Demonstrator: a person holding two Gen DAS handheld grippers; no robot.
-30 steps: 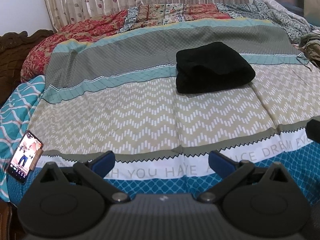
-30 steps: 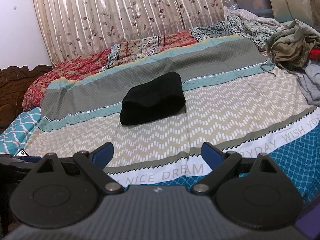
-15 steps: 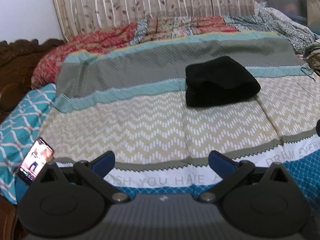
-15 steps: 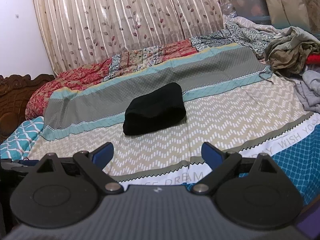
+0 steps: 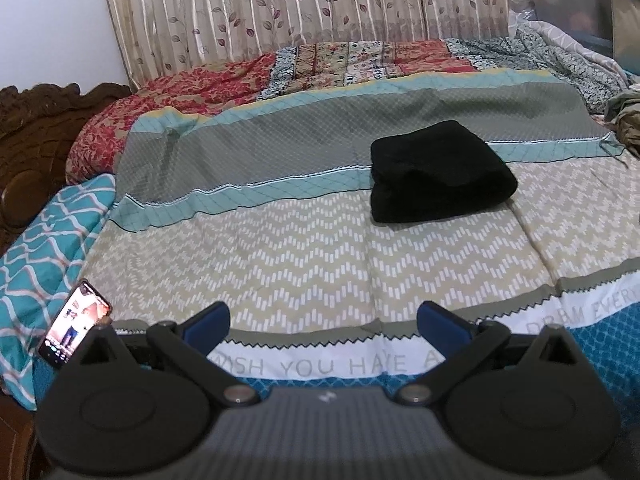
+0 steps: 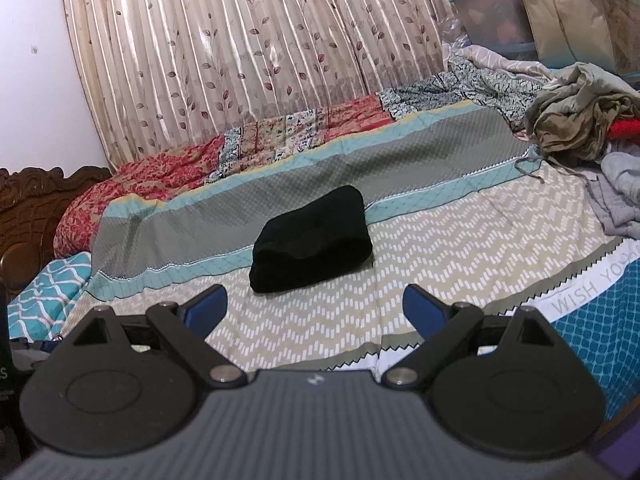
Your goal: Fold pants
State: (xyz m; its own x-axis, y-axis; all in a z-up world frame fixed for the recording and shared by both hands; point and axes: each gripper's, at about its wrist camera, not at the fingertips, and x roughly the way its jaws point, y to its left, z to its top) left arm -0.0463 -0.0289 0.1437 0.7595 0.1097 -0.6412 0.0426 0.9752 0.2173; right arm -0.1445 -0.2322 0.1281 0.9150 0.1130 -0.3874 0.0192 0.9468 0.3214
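Observation:
Black pants (image 5: 438,172) lie folded into a thick compact bundle on the patterned bedspread (image 5: 280,248), toward the middle right of the bed. They also show in the right wrist view (image 6: 312,240), centre. My left gripper (image 5: 322,320) is open and empty, held over the bed's near edge, well short of the pants. My right gripper (image 6: 316,306) is open and empty too, near the front edge, a short way in front of the pants.
A phone (image 5: 74,324) with a lit screen leans at the bed's left edge. A pile of loose clothes (image 6: 580,120) lies at the far right. A carved wooden headboard (image 5: 24,152) is at the left, curtains (image 6: 260,60) behind, storage boxes (image 6: 520,12) at the back right.
Both grippers have pulled back and risen away from the bed, so the pants look farther off and more curtain shows. The pants have not moved. Both grippers stay open.

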